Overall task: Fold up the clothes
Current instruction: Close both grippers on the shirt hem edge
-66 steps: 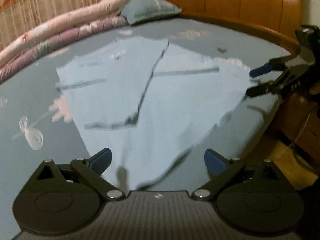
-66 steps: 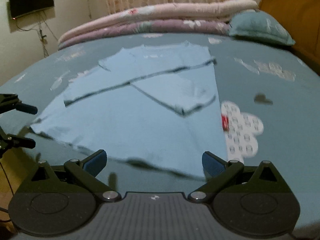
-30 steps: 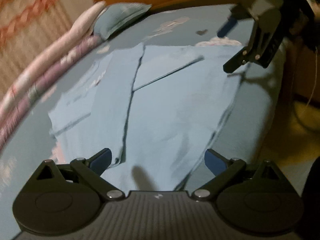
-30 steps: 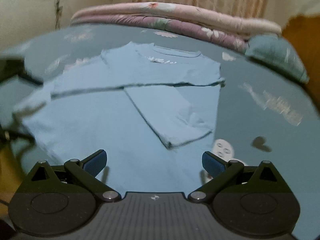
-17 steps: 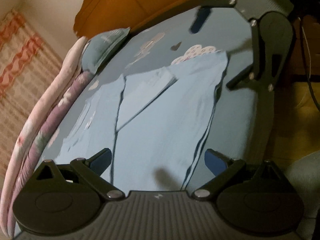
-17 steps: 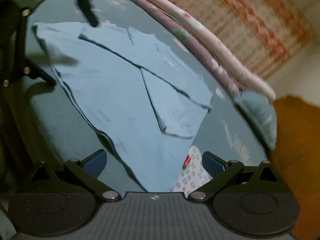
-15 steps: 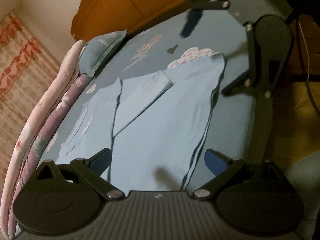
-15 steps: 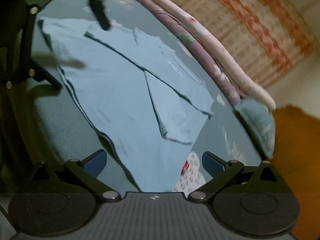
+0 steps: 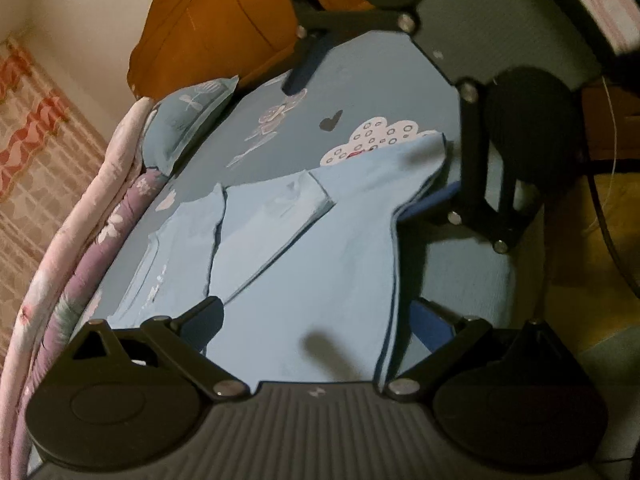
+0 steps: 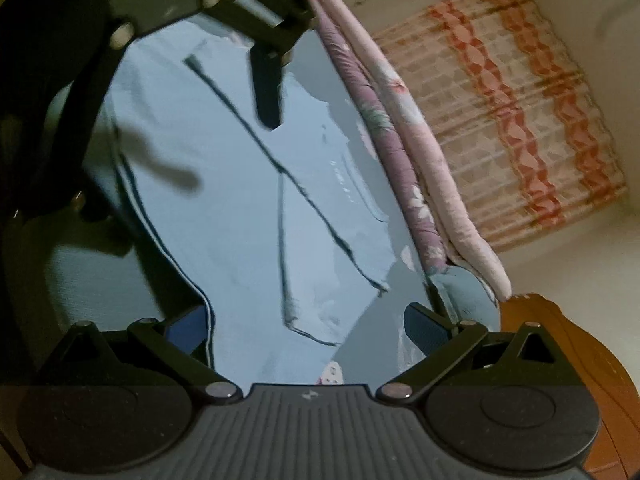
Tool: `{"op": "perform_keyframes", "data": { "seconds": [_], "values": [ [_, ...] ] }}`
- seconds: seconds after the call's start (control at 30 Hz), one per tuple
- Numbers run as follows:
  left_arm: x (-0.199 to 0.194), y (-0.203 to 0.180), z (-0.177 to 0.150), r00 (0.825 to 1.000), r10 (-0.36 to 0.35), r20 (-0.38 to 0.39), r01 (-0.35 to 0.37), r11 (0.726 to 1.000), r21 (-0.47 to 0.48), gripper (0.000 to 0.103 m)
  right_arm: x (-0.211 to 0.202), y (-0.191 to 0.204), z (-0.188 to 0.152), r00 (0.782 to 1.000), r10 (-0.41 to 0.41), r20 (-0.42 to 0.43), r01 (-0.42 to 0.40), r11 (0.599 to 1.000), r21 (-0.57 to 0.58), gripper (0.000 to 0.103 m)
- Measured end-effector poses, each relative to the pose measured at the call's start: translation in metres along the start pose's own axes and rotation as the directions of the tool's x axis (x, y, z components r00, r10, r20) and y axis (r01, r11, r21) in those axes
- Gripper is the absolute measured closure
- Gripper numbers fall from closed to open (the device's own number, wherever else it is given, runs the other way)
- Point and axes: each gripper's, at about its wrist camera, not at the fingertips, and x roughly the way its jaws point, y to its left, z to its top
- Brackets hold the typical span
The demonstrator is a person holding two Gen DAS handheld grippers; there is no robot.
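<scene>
Left wrist view is showing the light blue T-shirt (image 9: pixel 312 264) lying spread on the bed (image 9: pixel 384 80), with both sleeves already folded in over its body. The left gripper (image 9: pixel 316 320) is hanging over the shirt's hem, its jaws standing wide apart with the hem edge between them. The right gripper (image 9: pixel 348 140) is reaching in at the far hem corner, also with jaws apart, one finger above the cloth and one just beside its edge. Beyond the shirt, a teal pillow (image 9: pixel 188 120) and a rolled pink quilt (image 9: pixel 72 240) are lying near the wooden headboard (image 9: pixel 208 24).
</scene>
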Motion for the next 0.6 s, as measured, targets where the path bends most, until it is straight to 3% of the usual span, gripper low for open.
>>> {"op": "perform_keyframes", "data": {
  "seconds": [0.23, 0.37, 0.6],
  "values": [
    [0.012, 0.007, 0.005, 0.994, 0.108, -0.010, -0.108, 0.994, -0.012, 0.004, 0.000, -0.005, -0.002, 1.000, 0.012, -0.002, -0.011, 0.999, 0.039, 0.000],
    [0.004, 0.019, 0.006, 0.994, 0.113, 0.012, -0.112, 0.992, -0.060, 0.004, -0.003, 0.003, 0.000, 0.996, 0.084, 0.033, -0.086, 0.995, 0.053, 0.000],
    [0.001, 0.011, 0.002, 0.996, 0.094, -0.005, -0.094, 0.995, -0.021, 0.004, 0.019, 0.004, 0.009, 0.999, 0.044, 0.032, -0.049, 0.986, 0.159, 0.000]
  ]
}}
